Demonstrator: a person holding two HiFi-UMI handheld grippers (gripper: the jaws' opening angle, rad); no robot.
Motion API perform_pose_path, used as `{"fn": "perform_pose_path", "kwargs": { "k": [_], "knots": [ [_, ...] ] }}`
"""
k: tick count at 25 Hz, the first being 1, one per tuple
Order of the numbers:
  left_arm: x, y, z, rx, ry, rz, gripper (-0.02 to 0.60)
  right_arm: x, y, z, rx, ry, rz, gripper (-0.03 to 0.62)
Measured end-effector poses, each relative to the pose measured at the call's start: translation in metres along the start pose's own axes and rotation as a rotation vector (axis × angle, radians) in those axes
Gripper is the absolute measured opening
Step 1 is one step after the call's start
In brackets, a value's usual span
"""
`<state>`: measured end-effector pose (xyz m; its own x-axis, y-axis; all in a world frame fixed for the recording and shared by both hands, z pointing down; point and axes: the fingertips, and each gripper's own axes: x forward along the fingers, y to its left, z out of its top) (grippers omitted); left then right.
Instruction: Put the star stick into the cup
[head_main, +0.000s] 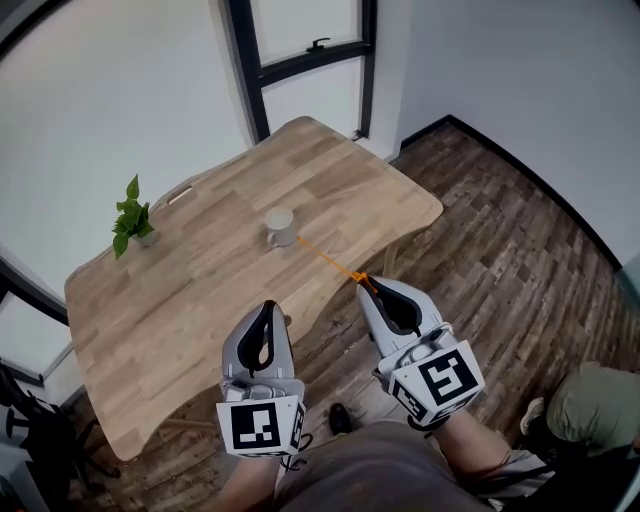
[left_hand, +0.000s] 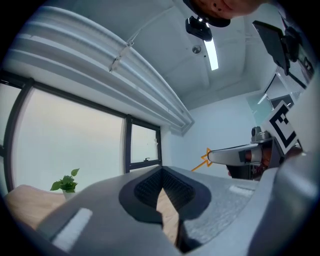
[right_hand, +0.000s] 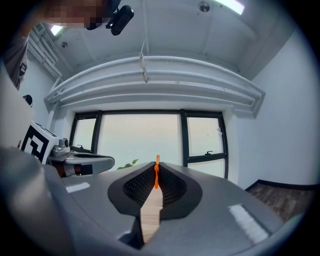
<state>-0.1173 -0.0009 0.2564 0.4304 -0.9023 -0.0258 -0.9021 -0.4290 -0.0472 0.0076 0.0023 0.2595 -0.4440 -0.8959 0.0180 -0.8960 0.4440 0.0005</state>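
The orange star stick (head_main: 330, 259) is a thin rod with its star end at my right gripper (head_main: 368, 284), which is shut on it just off the table's near edge. The rod's free end points toward the grey-white cup (head_main: 280, 226), which stands upright mid-table. In the right gripper view the stick (right_hand: 157, 173) stands edge-on between the shut jaws of the right gripper (right_hand: 156, 181). My left gripper (head_main: 267, 308) hangs over the table's near edge, shut with nothing in it. From the left gripper view (left_hand: 162, 186), the star (left_hand: 205, 157) shows at the right gripper's tip (left_hand: 216, 157).
A small potted plant (head_main: 132, 218) stands at the left of the wooden table (head_main: 190, 290). A window frame (head_main: 300, 60) rises behind the table. Dark wood floor (head_main: 500, 240) lies to the right, and a person's knee (head_main: 595, 405) shows at lower right.
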Motion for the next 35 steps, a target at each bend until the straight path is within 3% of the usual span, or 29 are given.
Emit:
{"fn": "perform_pose_path", "kwargs": {
  "k": [11, 19, 35],
  "knots": [
    [0.047, 0.019, -0.020, -0.003, 0.030, -0.021, 0.000, 0.044, -0.025, -0.004, 0.009, -0.003, -0.022, 0.046],
    [0.096, 0.030, -0.032, 0.022, 0.056, 0.008, 0.000, 0.086, -0.059, -0.020, 0.046, 0.010, 0.006, 0.046],
    [0.209, 0.058, -0.024, 0.068, 0.084, 0.163, 0.000, 0.195, -0.130, -0.021, 0.091, 0.020, 0.201, 0.046]
  ]
}}
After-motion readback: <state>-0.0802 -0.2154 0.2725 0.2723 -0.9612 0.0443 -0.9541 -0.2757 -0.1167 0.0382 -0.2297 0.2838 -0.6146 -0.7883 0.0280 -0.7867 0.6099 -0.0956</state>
